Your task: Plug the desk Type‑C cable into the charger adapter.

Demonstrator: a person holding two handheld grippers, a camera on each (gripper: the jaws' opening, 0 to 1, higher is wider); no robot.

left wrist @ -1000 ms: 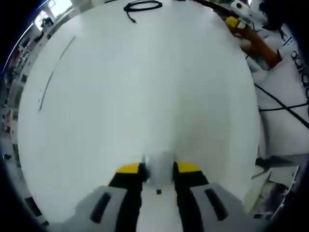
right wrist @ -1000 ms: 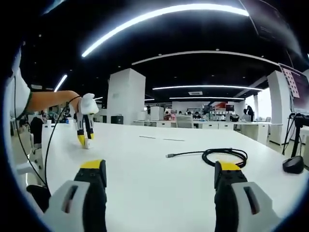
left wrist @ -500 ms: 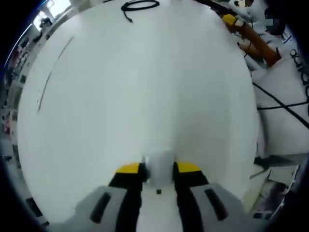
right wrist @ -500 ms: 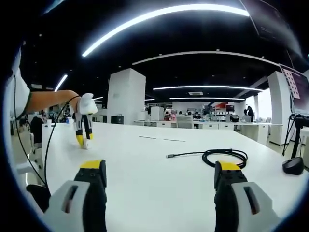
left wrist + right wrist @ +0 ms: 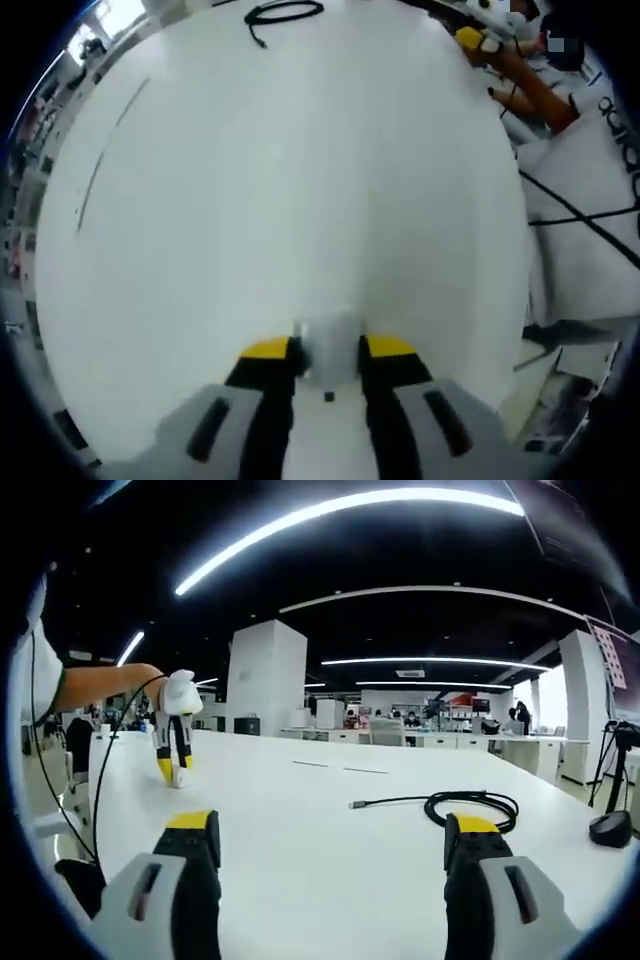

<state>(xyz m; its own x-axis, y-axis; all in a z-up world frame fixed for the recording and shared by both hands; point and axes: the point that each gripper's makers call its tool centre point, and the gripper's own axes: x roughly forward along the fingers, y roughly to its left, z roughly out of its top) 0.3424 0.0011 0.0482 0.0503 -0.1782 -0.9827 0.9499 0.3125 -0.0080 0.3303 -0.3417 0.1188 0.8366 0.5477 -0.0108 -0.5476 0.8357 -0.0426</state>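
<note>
Two grippers, adapter clamped, cable loose on desk

Adapter (image 5: 329, 347): small white block, smooth, rounded edges, pinched between the yellow-tipped jaws of the left gripper (image 5: 329, 350). In the left gripper view it sits right at the jaw tips over the desk (image 5: 280, 180). In the right gripper view the same left gripper (image 5: 171, 771) points down at the far left of the desk, tips at or just above the surface; the adapter is too small there to make out.

Cable (image 5: 470, 806): black, thin, coiled in a loose loop, with a straight tail running left to a small metallic plug (image 5: 357, 804). It lies flat on the desk, ahead of the right gripper's right jaw. In the left gripper view the coil (image 5: 284, 12) is at the far top edge of the desk, well apart from the adapter.

Right gripper (image 5: 332, 838): jaws spread wide, nothing between them, grey bodies with black fingers and yellow pads, low over the near desk edge.

Desk: white, matte, plain; two thin dark lines (image 5: 340, 768) on it further back.

No readable writing. Partial black letters on a white surface (image 5: 618, 130) at the right edge of the left gripper view, not legible.

Around: small black rounded object (image 5: 609, 827) on the desk at right, a bare forearm (image 5: 100, 684) behind the left gripper, white pillar (image 5: 264, 680), long ceiling light strips (image 5: 350, 510), open office in the background.
</note>
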